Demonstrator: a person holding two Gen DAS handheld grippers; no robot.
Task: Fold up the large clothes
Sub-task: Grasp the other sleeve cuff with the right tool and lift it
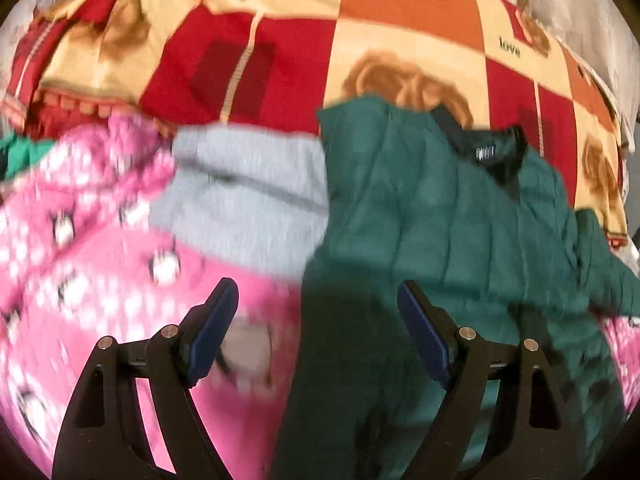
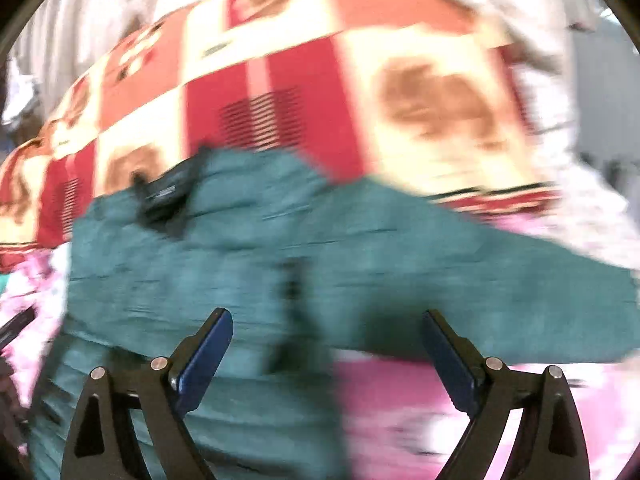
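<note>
Approach step: left tool point(image 1: 318, 332) and right tool point(image 2: 328, 354) both spread apart, empty, above green quilted jacket point(image 1: 440, 208) on bed; next needs gripping its edges.

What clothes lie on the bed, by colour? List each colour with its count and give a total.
Green quilted jacket: 1
Grey garment: 1
Pink patterned fabric: 1
Bright green cloth at the left edge: 1, too little shows to name it
Total: 4
</note>
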